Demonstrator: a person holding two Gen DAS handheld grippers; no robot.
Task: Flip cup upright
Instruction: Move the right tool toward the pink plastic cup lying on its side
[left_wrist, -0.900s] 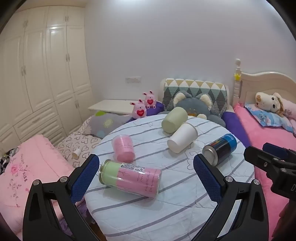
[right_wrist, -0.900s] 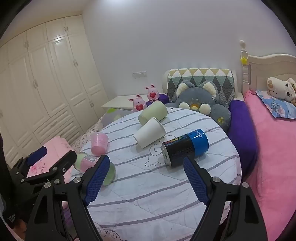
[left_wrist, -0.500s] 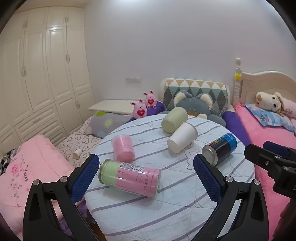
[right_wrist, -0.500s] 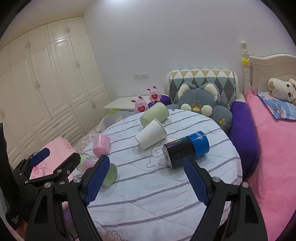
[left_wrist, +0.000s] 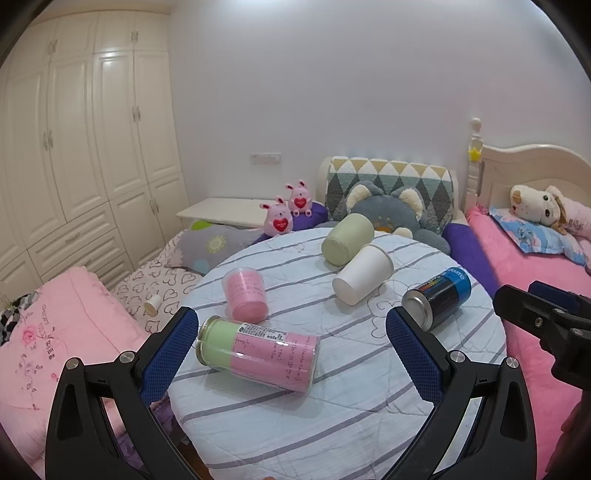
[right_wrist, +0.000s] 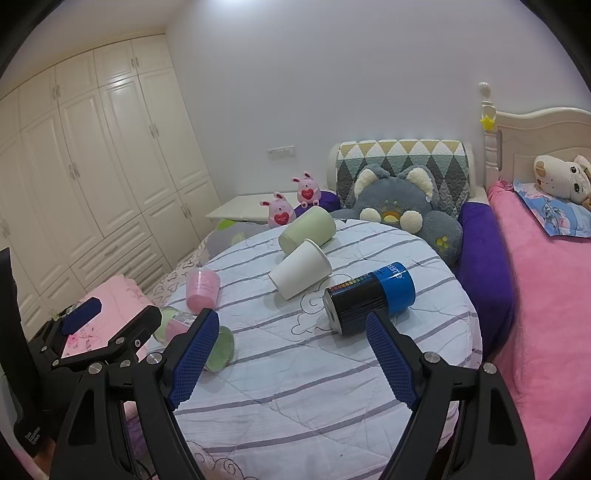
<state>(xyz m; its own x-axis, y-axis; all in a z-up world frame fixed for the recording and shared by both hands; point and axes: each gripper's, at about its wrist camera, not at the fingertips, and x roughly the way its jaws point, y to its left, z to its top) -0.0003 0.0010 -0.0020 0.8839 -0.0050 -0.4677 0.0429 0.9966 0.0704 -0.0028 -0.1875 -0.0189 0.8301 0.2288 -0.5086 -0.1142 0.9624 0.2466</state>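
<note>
Striped quilted cloth covers the round bench (left_wrist: 354, 406) where every cup lies toppled, so I hold both my left fingers (left_wrist: 291, 354) and right fingers (right_wrist: 291, 354) spread wide and empty, the clear pink-and-green cup (left_wrist: 258, 354) lying nearest my left.

The left hand-held gripper (left_wrist: 288, 354), jaws apart, hovers over a toppled pink-green canister (left_wrist: 258, 356).

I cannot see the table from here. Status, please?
Left gripper open, right gripper open, both empty. White paper cup on its side, untouched, touching green cup. Approach clear.
</note>
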